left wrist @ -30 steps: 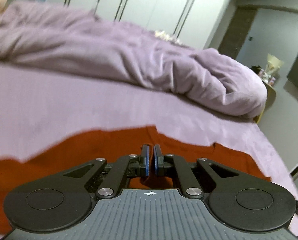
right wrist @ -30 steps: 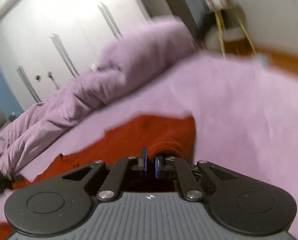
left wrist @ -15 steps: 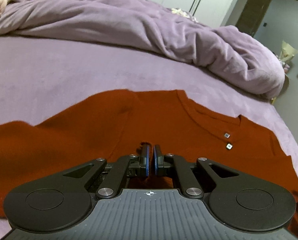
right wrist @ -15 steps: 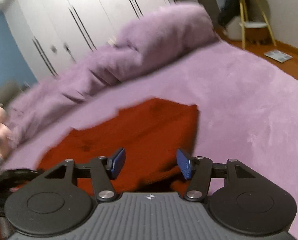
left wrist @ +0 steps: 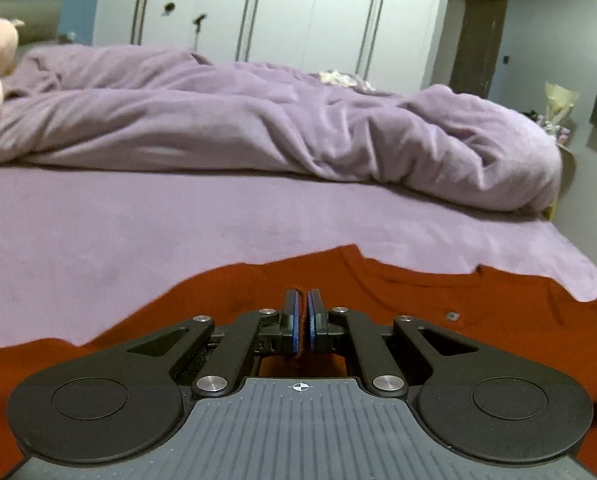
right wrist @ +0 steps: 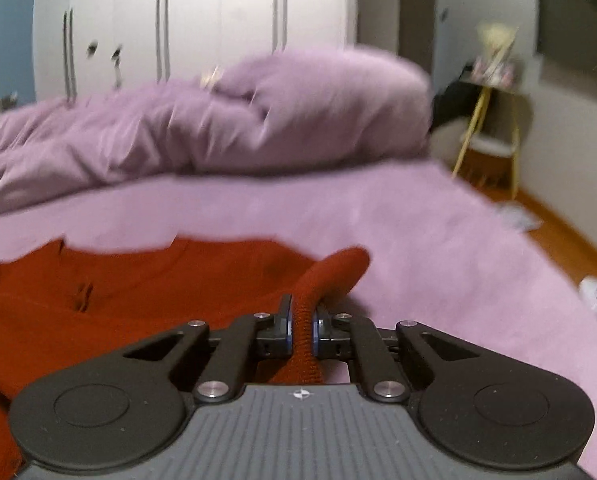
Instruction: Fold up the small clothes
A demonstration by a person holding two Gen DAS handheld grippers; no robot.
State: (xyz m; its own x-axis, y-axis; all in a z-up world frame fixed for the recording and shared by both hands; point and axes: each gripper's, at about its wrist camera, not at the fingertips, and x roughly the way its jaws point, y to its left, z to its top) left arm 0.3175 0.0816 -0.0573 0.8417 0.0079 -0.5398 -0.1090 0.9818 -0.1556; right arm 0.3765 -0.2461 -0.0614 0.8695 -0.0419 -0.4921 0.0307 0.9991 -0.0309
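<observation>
Evidently the right tool (right wrist: pixel 302 330), which was standing with jaws wide apart over the garment half a second ago, is now clamping a rolled ridge of the rust-red top (right wrist: pixel 146 280) between its blue pads; the pinched fold is rising toward 12 o'clock from the jaws, and this view is smearing with motion. The left tool (left wrist: pixel 302 322) is remaining closed as before, with red fabric showing between its pads, so it is judged to be gripping the same top (left wrist: pixel 438 304).

Reading for the task: both tools now appear to be holding cloth, so a fold is judged to be starting rather than finishing. The top is lying spread on the lilac bed sheet (left wrist: pixel 218 220), neckline and a small snap (left wrist: pixel 452 315) at about 2 o'clock in the left view. A bunched purple duvet (left wrist: pixel 258 120) is lying well beyond it, with white wardrobe doors (left wrist: pixel 298 8) behind.

Containers: none are showing in either view; no basket, box or drawer is receiving folded clothes, so the destination cannot be told.
</observation>
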